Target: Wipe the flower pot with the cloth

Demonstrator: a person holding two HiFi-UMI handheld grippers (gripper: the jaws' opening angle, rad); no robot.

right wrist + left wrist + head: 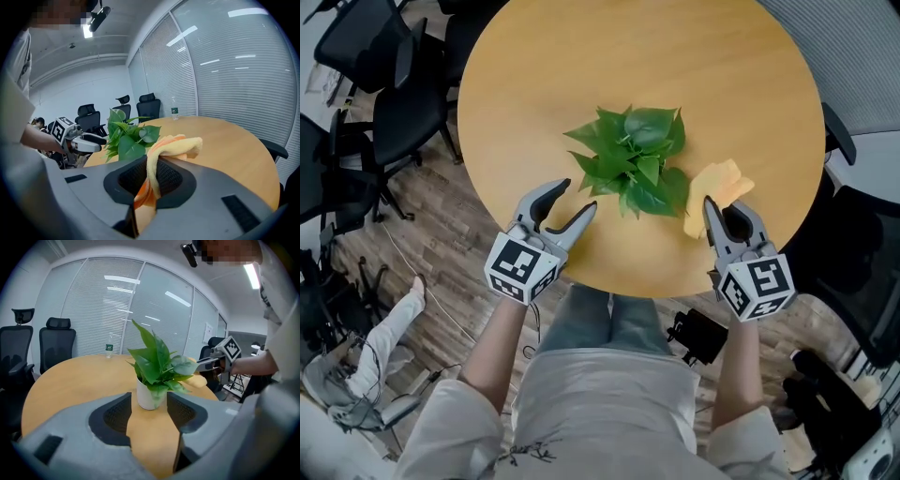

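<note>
Flower pot [149, 398] — white, upright — stands roughly mid-desk [703, 75], a little toward the person. In the head view its leaves [633, 159] hide it entirely.

Left tongs [578, 195] released, jaws apart and empty. The pot lies straight ahead of them, framed in the gap but clear of both pads.

Right tongs [722, 211] clenched on the yellow cloth [719, 181], which bunches out past the tips, just beside the leaves on the pot's right.

Judgement: the cloth hand is the one to reach in, low and leftward under the foliage, while the left tongs steady the pot wall. The overhanging leaves are the obstacle — they sit between cloth and pot.

Bottle [108, 349] near the desk's far edge and office chairs [380, 56] off to the side; neither looks likely to interfere.
</note>
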